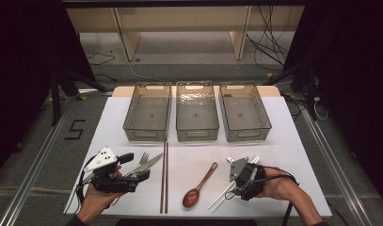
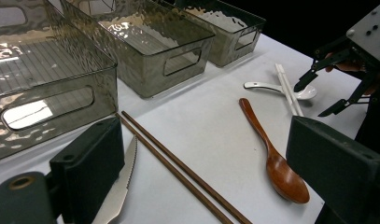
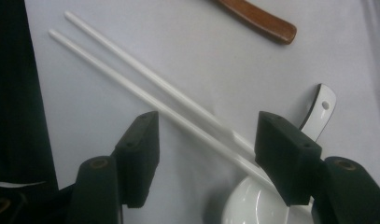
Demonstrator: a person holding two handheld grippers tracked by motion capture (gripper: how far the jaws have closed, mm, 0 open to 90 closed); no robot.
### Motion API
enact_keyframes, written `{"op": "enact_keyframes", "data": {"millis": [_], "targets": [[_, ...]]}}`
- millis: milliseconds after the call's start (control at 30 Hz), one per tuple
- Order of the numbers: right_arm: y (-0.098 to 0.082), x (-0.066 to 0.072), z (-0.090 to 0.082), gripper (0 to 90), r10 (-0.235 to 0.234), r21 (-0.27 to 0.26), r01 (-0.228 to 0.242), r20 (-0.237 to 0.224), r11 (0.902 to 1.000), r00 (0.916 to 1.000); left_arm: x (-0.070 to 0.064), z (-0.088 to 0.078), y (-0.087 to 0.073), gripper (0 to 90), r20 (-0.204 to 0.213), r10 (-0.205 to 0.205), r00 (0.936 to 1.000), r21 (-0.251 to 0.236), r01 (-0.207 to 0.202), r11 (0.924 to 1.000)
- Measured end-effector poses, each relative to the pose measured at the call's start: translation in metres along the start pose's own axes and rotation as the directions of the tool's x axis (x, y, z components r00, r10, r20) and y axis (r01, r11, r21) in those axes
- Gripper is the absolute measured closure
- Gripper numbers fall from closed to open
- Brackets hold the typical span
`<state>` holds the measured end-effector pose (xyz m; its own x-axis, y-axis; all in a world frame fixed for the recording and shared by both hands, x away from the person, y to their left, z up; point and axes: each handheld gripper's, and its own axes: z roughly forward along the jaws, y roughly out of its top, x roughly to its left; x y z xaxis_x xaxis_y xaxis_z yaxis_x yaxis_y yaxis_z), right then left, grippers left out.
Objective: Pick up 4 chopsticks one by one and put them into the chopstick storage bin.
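Closing askew, only 1 of the 2 white chopsticks (image 3: pixel 145 88) might be caught by the half-open, empty right gripper (image 3: pixel 204 154).

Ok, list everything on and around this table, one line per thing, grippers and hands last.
bins: three, clear smoky grey, side by side at the far part of the table.
table: one, white top.
brown chopsticks: one pair, dark brown, left of centre, pointing at the bins.
wooden spoon: one, reddish brown, centre near edge.
white chopsticks: one pair, white, under the right gripper, lying across the white spoon.
white spoon: one, white, below the right gripper.
knife: one, silver, by the left gripper.
fork: one, silver, beside the knife.
left gripper: one, black, open over the knife.
right gripper: one, black, open, jaws astride the white chopsticks.
hands: two, at the near edge.
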<state>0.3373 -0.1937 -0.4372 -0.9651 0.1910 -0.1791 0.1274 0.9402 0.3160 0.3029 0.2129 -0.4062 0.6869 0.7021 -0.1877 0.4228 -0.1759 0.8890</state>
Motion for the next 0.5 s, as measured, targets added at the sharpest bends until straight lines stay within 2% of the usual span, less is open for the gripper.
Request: {"op": "enact_keyframes", "data": {"millis": [500], "targets": [[-0.0022,-0.0015,0.0091,53.2,-0.091,0.070,0.091,-0.008,0.9934,0.9958,-0.0004,0.0005,-0.0003,10.9,0.001,0.006,1.0000,0.004,-0.006,1.0000]]}}
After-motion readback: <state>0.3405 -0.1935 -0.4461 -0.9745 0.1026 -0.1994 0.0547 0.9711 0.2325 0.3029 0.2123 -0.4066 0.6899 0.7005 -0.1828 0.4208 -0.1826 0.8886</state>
